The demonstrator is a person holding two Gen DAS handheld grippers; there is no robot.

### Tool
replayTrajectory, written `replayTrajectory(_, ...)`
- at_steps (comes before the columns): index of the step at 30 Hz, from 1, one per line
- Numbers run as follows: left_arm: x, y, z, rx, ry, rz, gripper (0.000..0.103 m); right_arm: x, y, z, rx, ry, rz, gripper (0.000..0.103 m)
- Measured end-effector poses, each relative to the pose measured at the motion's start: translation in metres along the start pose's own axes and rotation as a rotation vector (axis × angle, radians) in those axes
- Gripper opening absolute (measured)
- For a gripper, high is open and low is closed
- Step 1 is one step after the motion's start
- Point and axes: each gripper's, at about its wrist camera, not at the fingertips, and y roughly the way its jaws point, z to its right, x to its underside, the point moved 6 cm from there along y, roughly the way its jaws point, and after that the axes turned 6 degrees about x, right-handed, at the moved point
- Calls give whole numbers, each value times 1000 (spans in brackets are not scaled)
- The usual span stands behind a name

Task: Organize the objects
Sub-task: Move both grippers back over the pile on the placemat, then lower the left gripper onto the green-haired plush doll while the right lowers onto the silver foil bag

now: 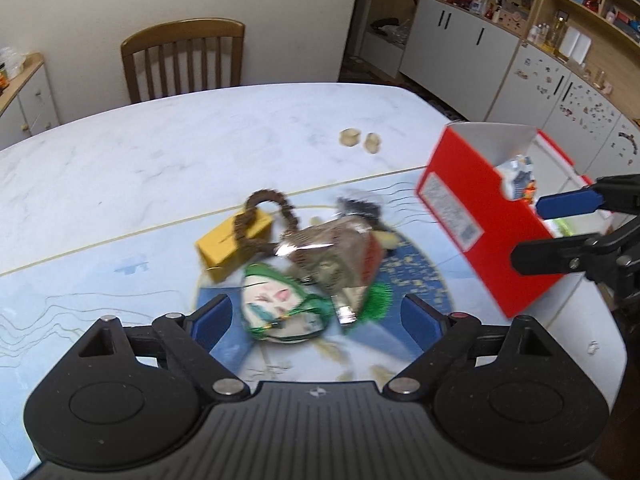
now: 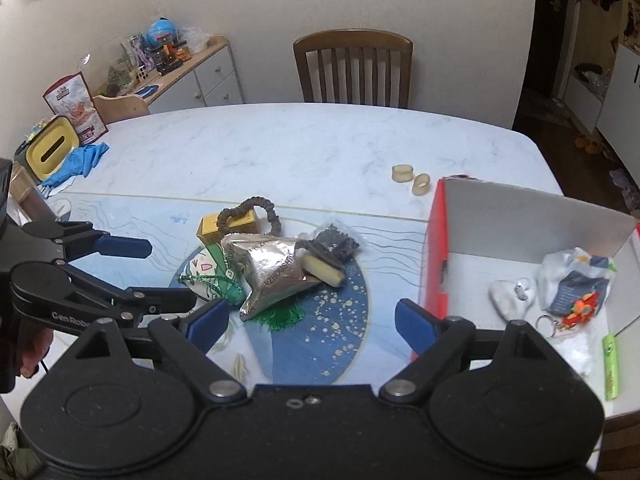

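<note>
A heap of small objects lies on the blue mat (image 2: 344, 320): a silver foil pouch (image 2: 272, 272), a yellow box (image 2: 230, 226) with a brown bead bracelet (image 2: 256, 208) over it, a green-and-white pouch (image 2: 204, 276), a black item (image 2: 336, 244) and a pale cylinder (image 2: 324, 272). In the left wrist view the foil pouch (image 1: 332, 256) and green-and-white pouch (image 1: 276, 304) lie just ahead of my open left gripper (image 1: 316, 320), untouched. My right gripper (image 2: 312, 320) is open and empty, between the heap and the red box (image 2: 436, 248). The left gripper (image 2: 170, 274) comes in from the left.
The red box (image 1: 480, 216) at the table's right edge holds a plastic bag (image 2: 576, 276), a key ring and a green tube (image 2: 610, 368). Two pale rings (image 2: 412, 178) lie behind it. Blue gloves (image 2: 80, 162) and a yellow-topped container (image 2: 52, 148) sit far left. A wooden chair (image 2: 354, 68) stands behind the table.
</note>
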Motion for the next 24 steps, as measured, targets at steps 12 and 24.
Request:
replayTrajectory(12,12,27,-36,-36,10,40,92,-10,47,-18,60,8,-35,89)
replayTrajectory(24,17,49,-45,81,-23,31,92,-17,96,-34,73,4,-93,88)
